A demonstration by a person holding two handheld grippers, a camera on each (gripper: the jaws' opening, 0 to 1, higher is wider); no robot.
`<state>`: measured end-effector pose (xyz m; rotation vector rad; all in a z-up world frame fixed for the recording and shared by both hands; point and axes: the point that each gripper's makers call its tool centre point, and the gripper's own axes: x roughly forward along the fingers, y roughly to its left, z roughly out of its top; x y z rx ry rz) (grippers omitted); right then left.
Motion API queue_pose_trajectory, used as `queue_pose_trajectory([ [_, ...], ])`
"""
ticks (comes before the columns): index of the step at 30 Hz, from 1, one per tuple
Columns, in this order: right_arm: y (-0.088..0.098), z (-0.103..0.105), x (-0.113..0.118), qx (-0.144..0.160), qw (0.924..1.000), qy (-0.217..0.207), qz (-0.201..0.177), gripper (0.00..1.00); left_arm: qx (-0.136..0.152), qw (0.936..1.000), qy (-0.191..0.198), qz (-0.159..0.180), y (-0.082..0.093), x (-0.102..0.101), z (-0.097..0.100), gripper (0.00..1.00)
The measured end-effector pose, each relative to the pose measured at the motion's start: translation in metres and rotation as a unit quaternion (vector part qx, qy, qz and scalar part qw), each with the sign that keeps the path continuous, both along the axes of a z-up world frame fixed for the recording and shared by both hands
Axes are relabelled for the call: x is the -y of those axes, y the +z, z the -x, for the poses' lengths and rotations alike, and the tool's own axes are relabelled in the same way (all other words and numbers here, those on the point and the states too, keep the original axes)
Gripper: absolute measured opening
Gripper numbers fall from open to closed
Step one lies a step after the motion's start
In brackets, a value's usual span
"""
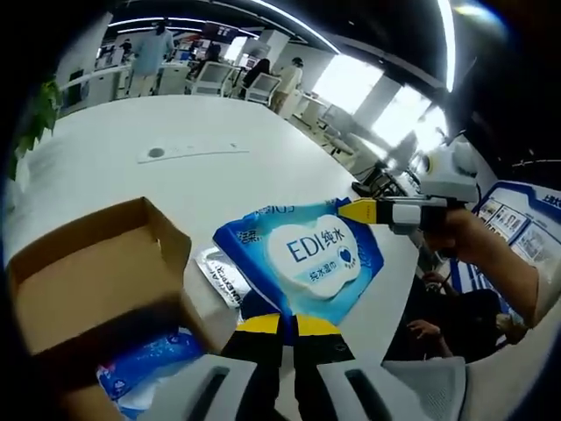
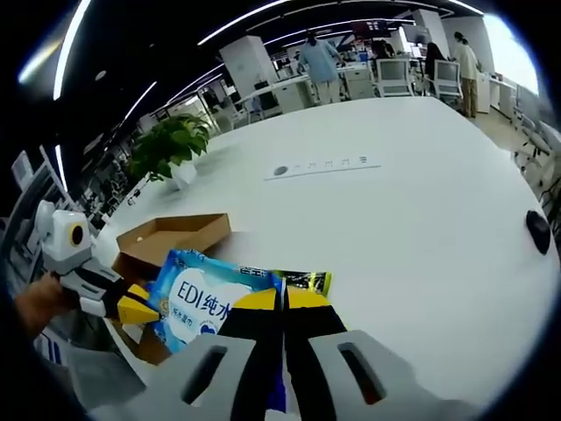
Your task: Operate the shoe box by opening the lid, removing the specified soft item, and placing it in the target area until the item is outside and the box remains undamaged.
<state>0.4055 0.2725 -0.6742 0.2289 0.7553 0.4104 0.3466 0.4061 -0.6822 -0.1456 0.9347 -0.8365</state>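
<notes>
A blue wet-wipes pack [image 1: 307,254] with a white label hangs over the white table [image 1: 175,114], held at two ends. My left gripper [image 1: 289,324] is shut on its near edge, and my right gripper [image 1: 358,210] comes in from the right, shut on its far corner. In the right gripper view, my right gripper [image 2: 280,300] pinches the pack [image 2: 206,298] while my left gripper [image 2: 136,309] holds its left edge. The open cardboard shoe box [image 1: 96,272] [image 2: 171,237] sits beside the pack. Another blue packet [image 1: 145,360] lies inside the box.
A silver packet [image 1: 223,276] lies on the table beside the box; a black-and-yellow packet [image 2: 311,281] peeks out behind the pack. A white strip [image 2: 324,165] is mid-table, a black object [image 2: 537,230] at the right edge, a plant [image 2: 175,145] beyond. Chairs and people stand behind.
</notes>
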Motion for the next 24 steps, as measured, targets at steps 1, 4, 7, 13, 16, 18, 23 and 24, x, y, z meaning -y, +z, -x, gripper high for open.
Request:
queue_pose_trajectory([
  [1,-0.001,-0.001,0.0,0.0,1.0,0.0,0.0,0.0,-0.001,1.0,0.0,-0.001,-0.001,0.0,-0.001,0.02],
  [4,-0.008,-0.008,0.002,-0.005,1.0,0.002,0.002,0.0,-0.009,0.9999,0.003,-0.01,-0.006,0.002,-0.007,0.02],
  [7,-0.015,-0.014,0.003,-0.01,0.9999,0.003,0.003,0.0,-0.01,0.9997,0.0,-0.021,-0.01,0.004,-0.012,0.02],
  [13,-0.025,-0.023,0.0,-0.016,0.9998,0.012,0.009,0.0,-0.011,0.9987,-0.003,-0.049,-0.018,0.004,-0.019,0.02],
  [16,-0.03,-0.027,-0.001,-0.017,0.9996,0.018,0.013,0.0,-0.011,0.9977,-0.007,-0.066,-0.023,0.003,-0.022,0.02],
  [18,-0.033,-0.029,-0.002,-0.017,0.9995,0.021,0.014,0.0,-0.01,0.9969,-0.011,-0.077,-0.026,0.003,-0.023,0.02],
  [23,-0.043,-0.035,-0.003,-0.022,0.9993,0.027,0.016,0.0,-0.004,0.9938,-0.025,-0.108,-0.034,0.003,-0.028,0.02],
  [24,-0.045,-0.036,-0.003,-0.024,0.9992,0.029,0.016,0.0,-0.002,0.9927,-0.029,-0.117,-0.036,0.003,-0.029,0.02],
])
